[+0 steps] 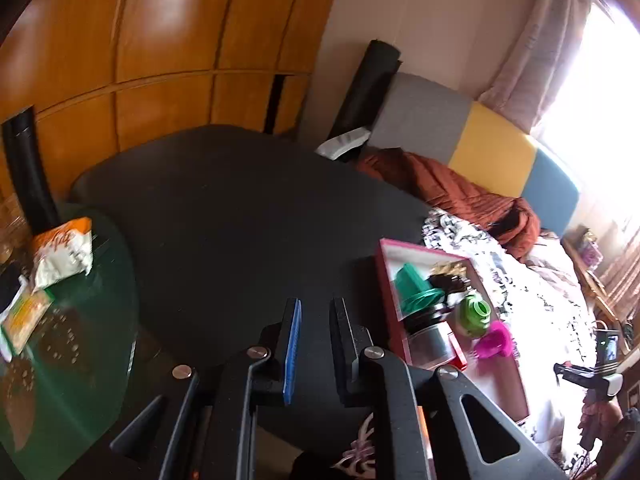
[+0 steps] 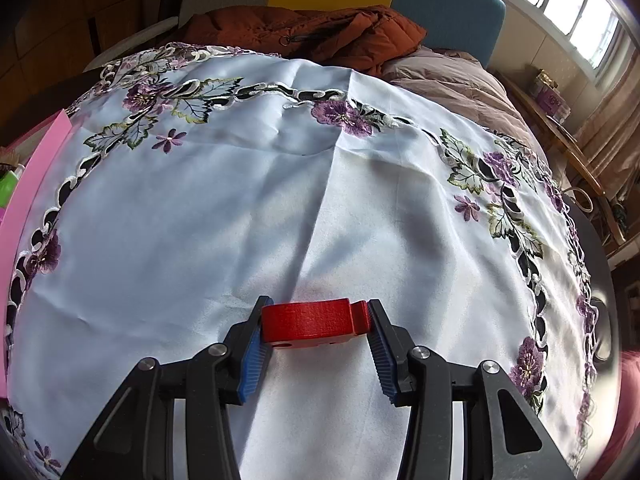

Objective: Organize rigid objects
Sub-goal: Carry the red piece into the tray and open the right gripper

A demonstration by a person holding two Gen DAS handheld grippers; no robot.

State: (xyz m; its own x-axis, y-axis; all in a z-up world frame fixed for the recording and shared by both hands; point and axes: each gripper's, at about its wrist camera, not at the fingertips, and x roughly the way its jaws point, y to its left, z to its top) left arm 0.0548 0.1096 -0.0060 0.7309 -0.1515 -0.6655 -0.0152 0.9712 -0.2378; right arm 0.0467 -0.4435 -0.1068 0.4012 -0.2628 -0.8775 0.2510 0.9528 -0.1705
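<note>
Right gripper (image 2: 318, 330) clamped on red block (image 2: 314, 322) by its ends; looks stiff, light, prob slick plastic. Left gripper (image 1: 316, 344) closed, empty.

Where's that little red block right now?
In the right wrist view, the red block sits low in the middle, clamped between the right gripper fingers, over the white flowered tablecloth.

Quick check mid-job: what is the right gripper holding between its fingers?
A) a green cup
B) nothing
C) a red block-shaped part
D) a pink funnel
C: in the right wrist view the right gripper has its fingers pressed on either end of a red block-shaped part, above the white embroidered cloth.
</note>
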